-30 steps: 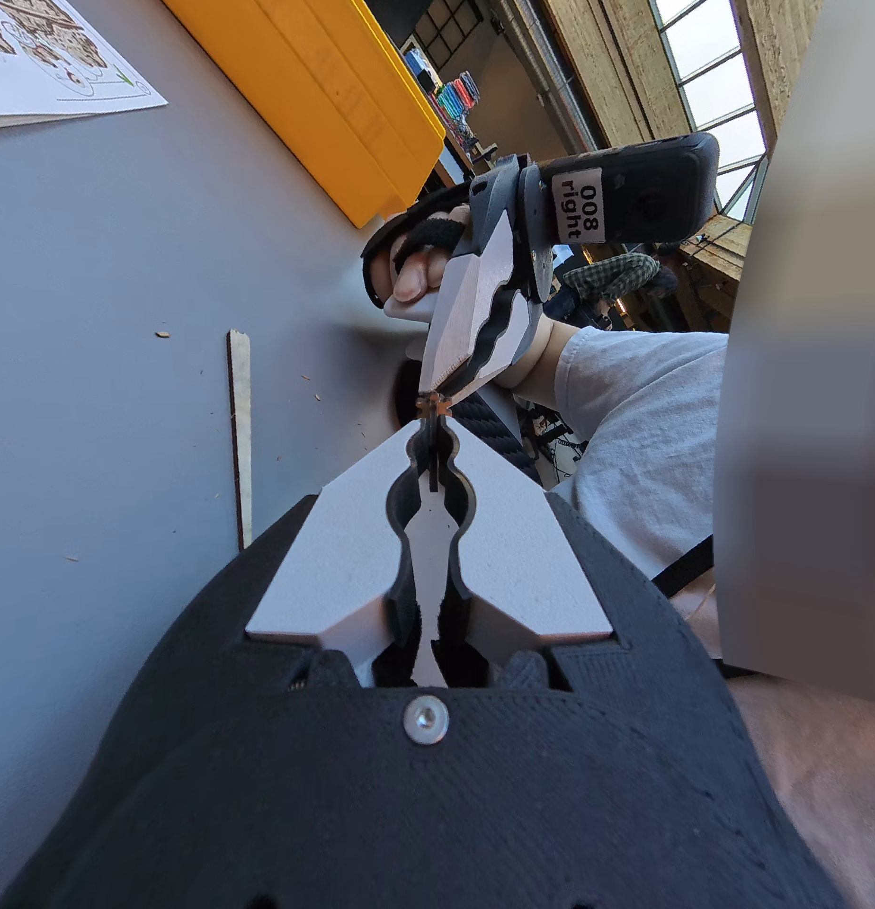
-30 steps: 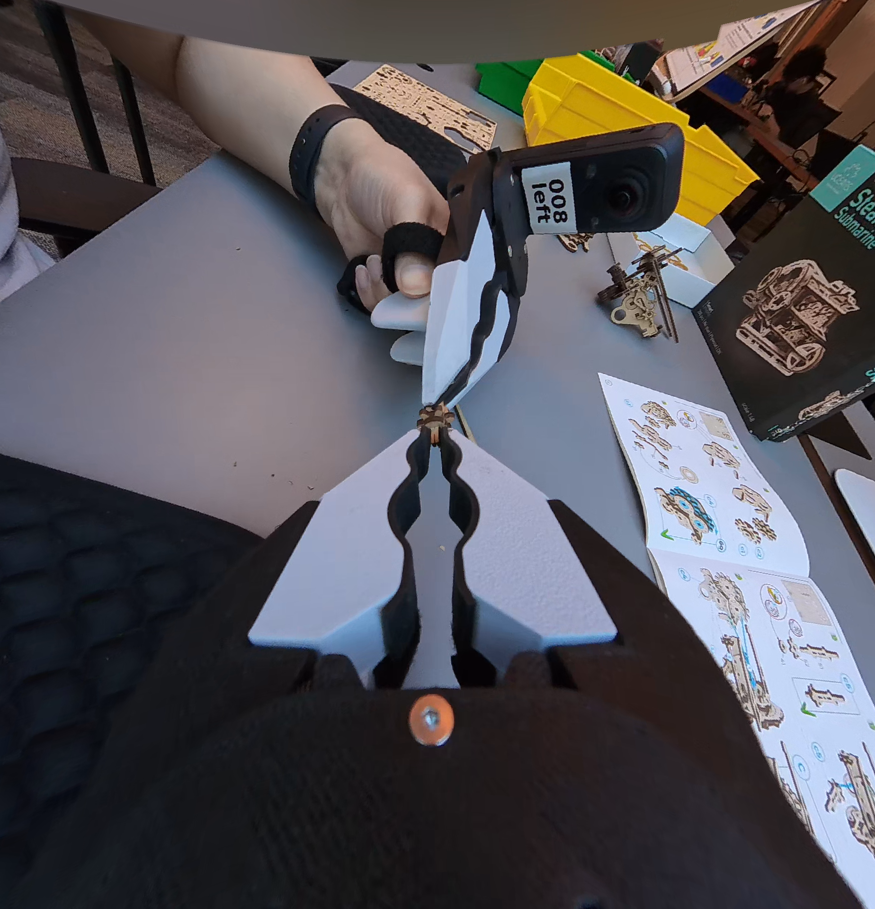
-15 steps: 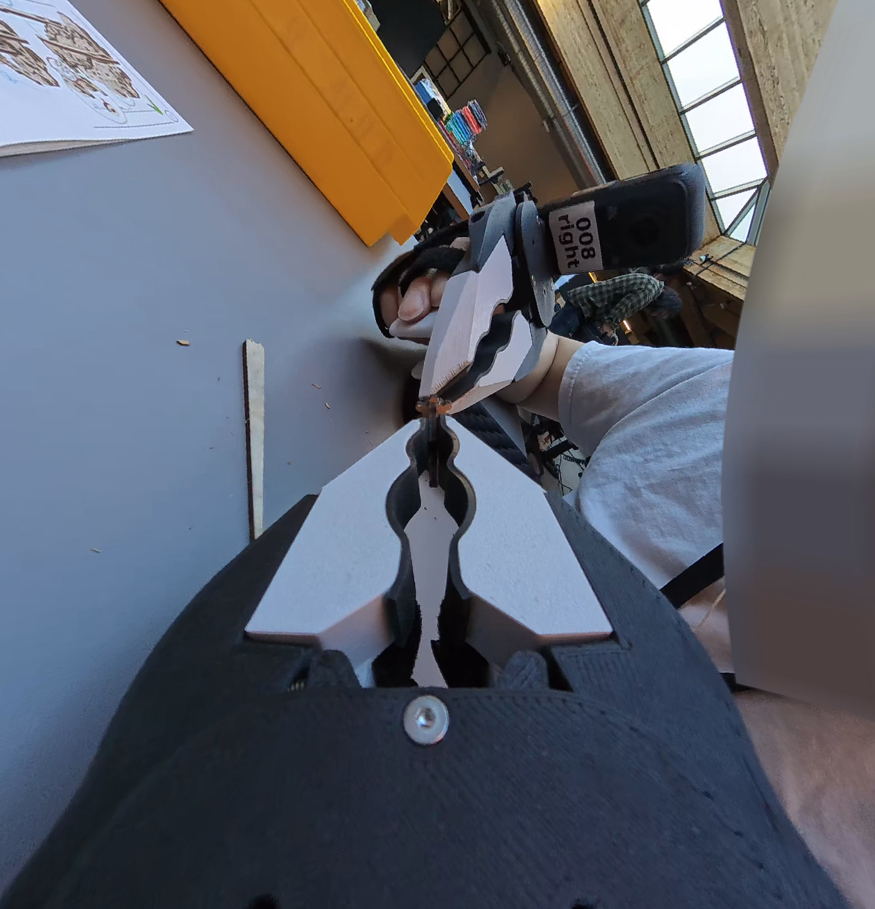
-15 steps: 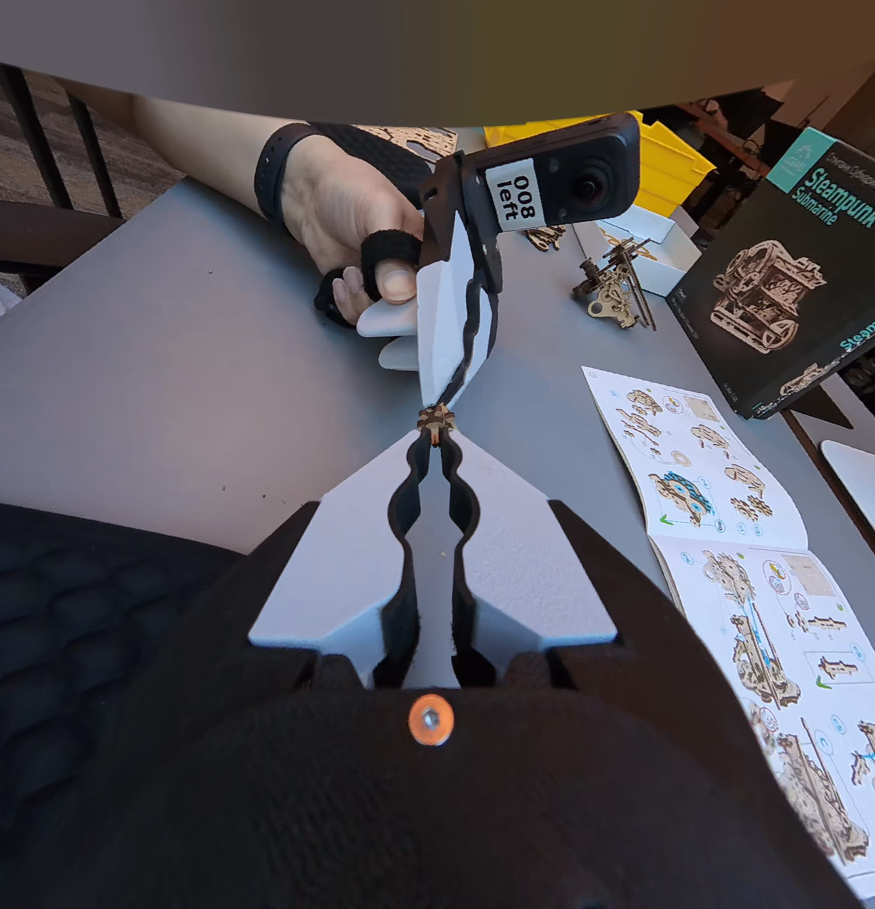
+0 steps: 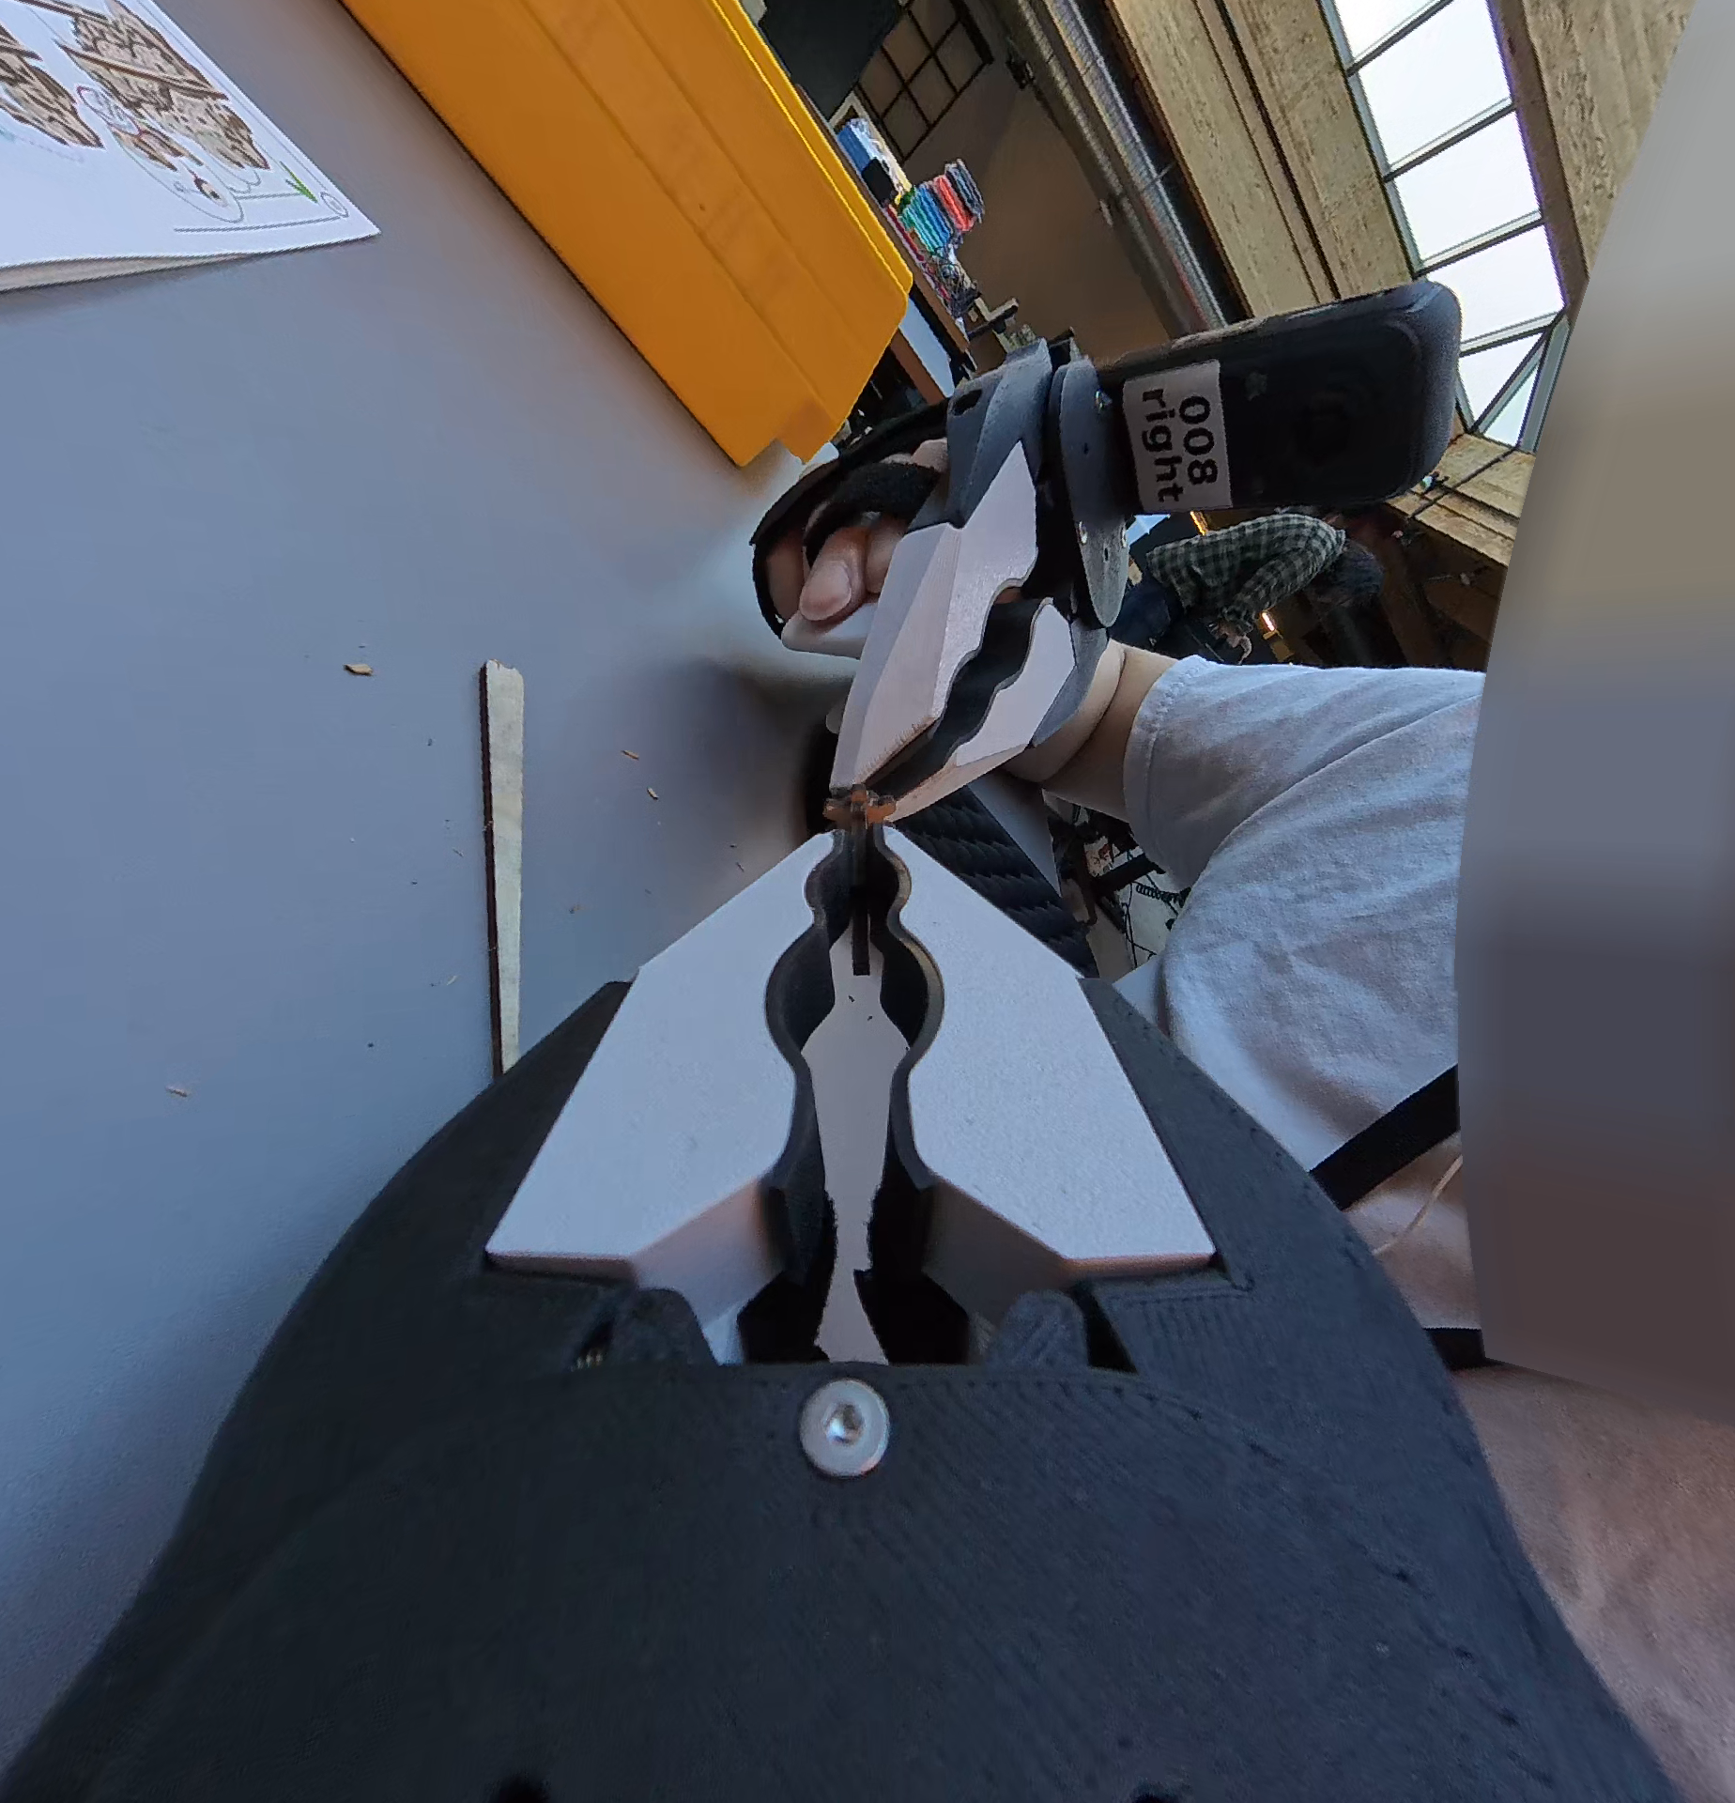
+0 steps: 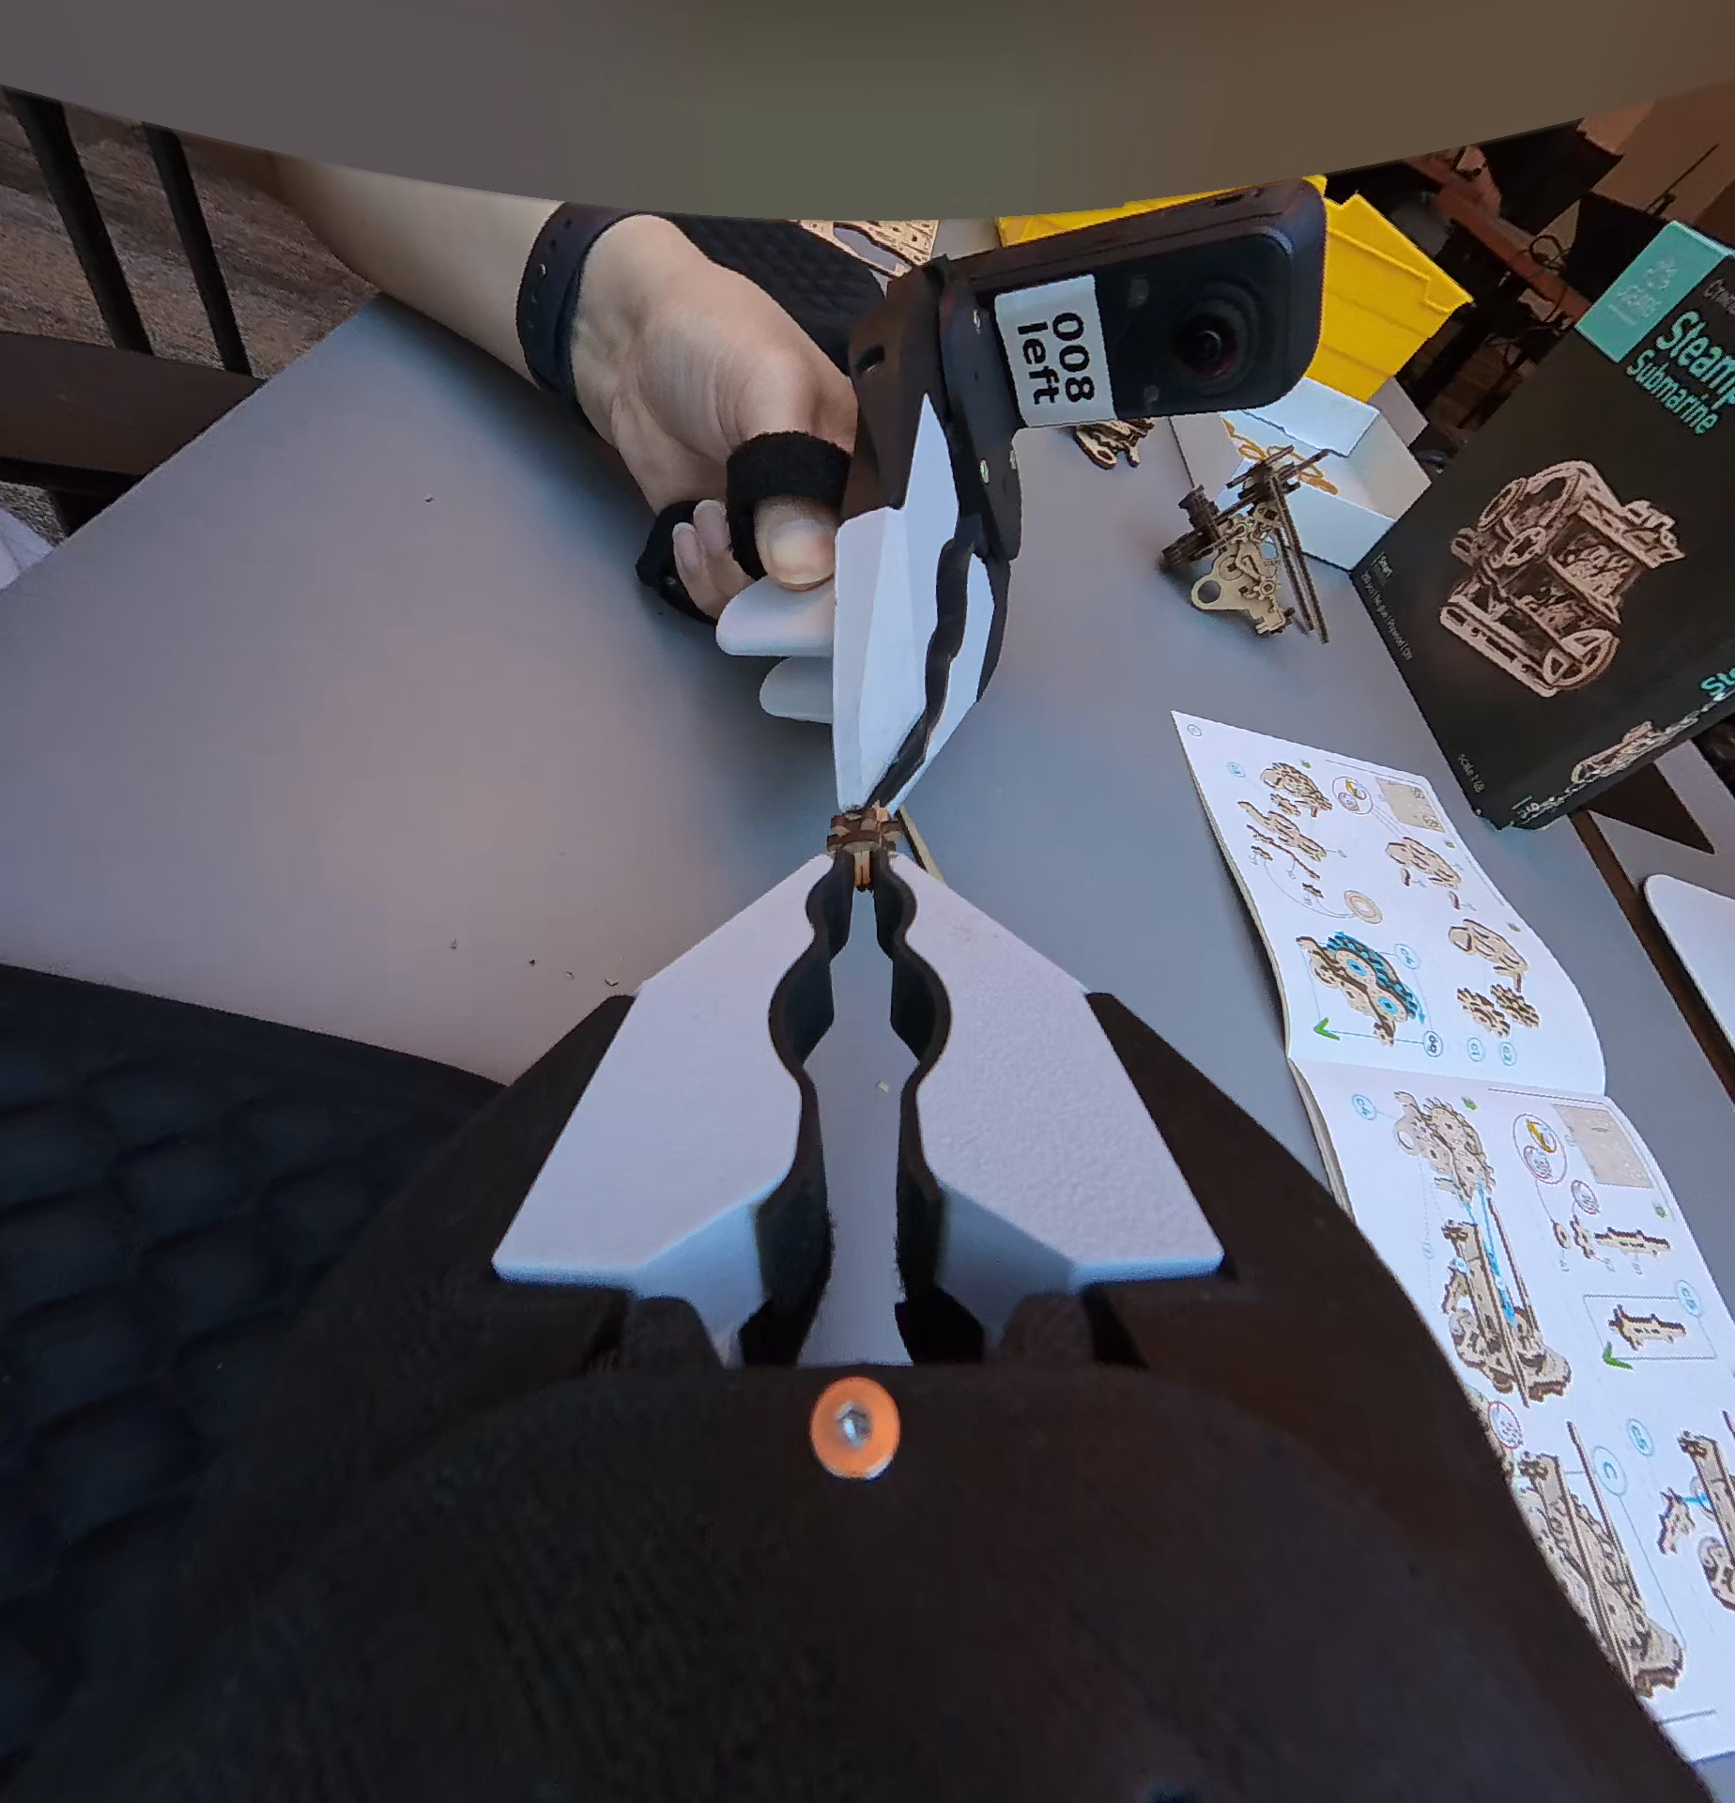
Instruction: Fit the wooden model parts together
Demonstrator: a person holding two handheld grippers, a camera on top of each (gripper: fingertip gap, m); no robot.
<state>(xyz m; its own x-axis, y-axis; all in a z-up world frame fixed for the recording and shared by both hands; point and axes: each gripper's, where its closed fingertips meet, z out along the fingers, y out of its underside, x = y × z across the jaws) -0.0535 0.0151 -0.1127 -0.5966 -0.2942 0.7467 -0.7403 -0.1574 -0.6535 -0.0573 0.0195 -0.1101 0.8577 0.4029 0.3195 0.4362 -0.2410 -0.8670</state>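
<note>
Left wrist view shows the left hand-held gripper (image 5: 856, 859) pinching a thin dark wooden strip (image 5: 860, 927), tip to tip with the right hand-held gripper (image 6: 856, 868), which is clamped on a small toothed wooden piece (image 6: 862, 831). Both meet above the grey desk (image 6: 356, 683), near its front edge; an instruction booklet (image 6: 1410, 976) lies toward the right edge.

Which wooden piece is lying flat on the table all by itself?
The long thin wooden strip. It lies flat on the grey table, while the tiny wooden parts are pinched between the grippers.
</note>
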